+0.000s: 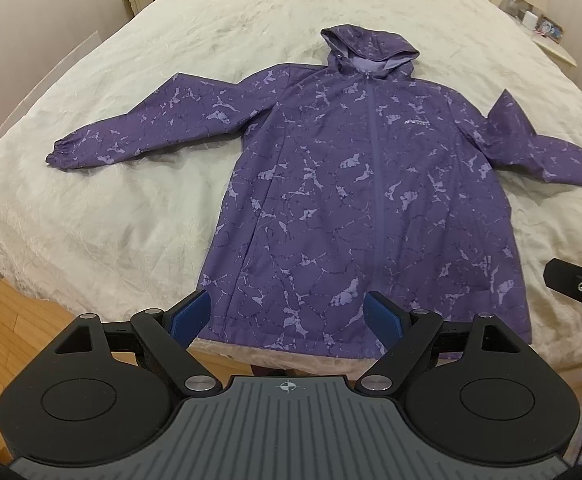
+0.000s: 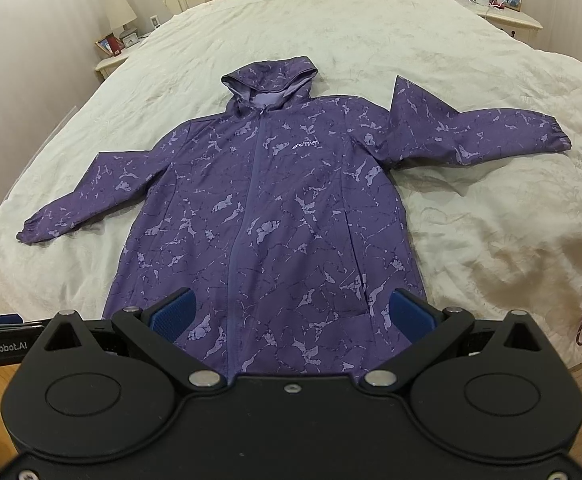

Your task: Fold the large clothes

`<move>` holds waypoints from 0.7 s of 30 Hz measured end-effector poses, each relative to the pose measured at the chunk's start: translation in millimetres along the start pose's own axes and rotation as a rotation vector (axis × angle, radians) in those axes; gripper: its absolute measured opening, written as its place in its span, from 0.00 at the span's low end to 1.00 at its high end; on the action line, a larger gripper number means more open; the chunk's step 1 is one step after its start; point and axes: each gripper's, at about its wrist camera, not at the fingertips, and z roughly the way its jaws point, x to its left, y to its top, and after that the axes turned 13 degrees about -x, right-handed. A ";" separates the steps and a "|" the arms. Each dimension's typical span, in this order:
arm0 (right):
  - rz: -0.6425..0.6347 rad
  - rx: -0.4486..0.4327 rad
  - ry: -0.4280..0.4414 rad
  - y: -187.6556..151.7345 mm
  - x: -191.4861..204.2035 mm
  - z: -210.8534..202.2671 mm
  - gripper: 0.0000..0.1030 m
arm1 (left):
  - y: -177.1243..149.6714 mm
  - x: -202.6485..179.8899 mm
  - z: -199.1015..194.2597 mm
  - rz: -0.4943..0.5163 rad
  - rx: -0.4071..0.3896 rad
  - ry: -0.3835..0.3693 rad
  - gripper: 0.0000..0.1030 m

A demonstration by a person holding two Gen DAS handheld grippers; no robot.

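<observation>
While the purple hooded jacket (image 1: 355, 200) lies flat and zipped on the bed (image 1: 131, 220) just ahead of both tongs, sleeves out to each side, no fold is made, and the left tongs (image 1: 287, 314) and right tongs (image 2: 293, 312) stand spread, pinching nothing.

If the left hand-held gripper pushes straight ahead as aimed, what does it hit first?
Probably the purple jacket, on its lower front near the hem; the left hand-held gripper is open with nothing between, though depth is uncertain.
</observation>
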 end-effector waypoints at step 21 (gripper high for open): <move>0.015 0.005 0.013 -1.2 1.8 3.5 0.99 | -0.6 -0.2 2.2 -0.001 0.006 0.001 0.81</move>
